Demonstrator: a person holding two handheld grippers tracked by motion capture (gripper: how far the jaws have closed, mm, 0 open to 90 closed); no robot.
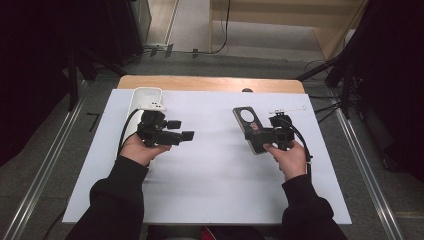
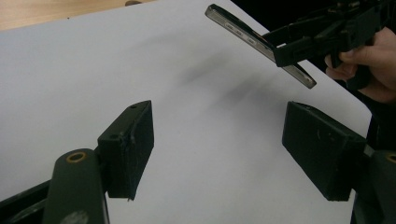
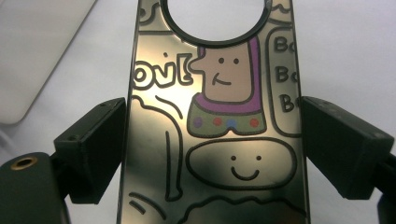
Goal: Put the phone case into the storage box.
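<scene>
Two dark-sleeved forearms come in nearest the camera in the high view, each hand holding a black two-jaw gripper over a white sheet (image 1: pixel 215 185) that covers a wooden table (image 1: pixel 210 83). Held in the right gripper (image 1: pixel 265 135) is a phone case (image 1: pixel 251 129), a thin flat dark slab with a large round camera opening at its far end. In the right gripper view the case (image 3: pixel 215 140) runs straight up between the jaws, which press against its two long edges; its glossy surface carries cartoon drawings of smiling figures and lettering. It looks light and fairly stiff, though a thin shell like this would probably flex if squeezed hard, and the shiny finish is likely slippery, so the edge-on pinch near its lower half seems a sensible hold. From the left gripper view the case (image 2: pixel 259 44) appears edge-on and tilted, lifted clear of the sheet, with its shadow below, and the right hand (image 2: pixel 369 60) behind it. The left gripper (image 1: pixel 172 131) sits well apart from the right one, across from it; its jaws stand wide apart with nothing between them, pointing toward the case. Just beyond the left gripper, a white rounded-corner object (image 1: pixel 145 100) lies on the sheet; what it is cannot be told. Beyond the right gripper lies a small pale thin item (image 1: pixel 287 109), too small to identify. Farther off are grey floor, cables and dark stands.
</scene>
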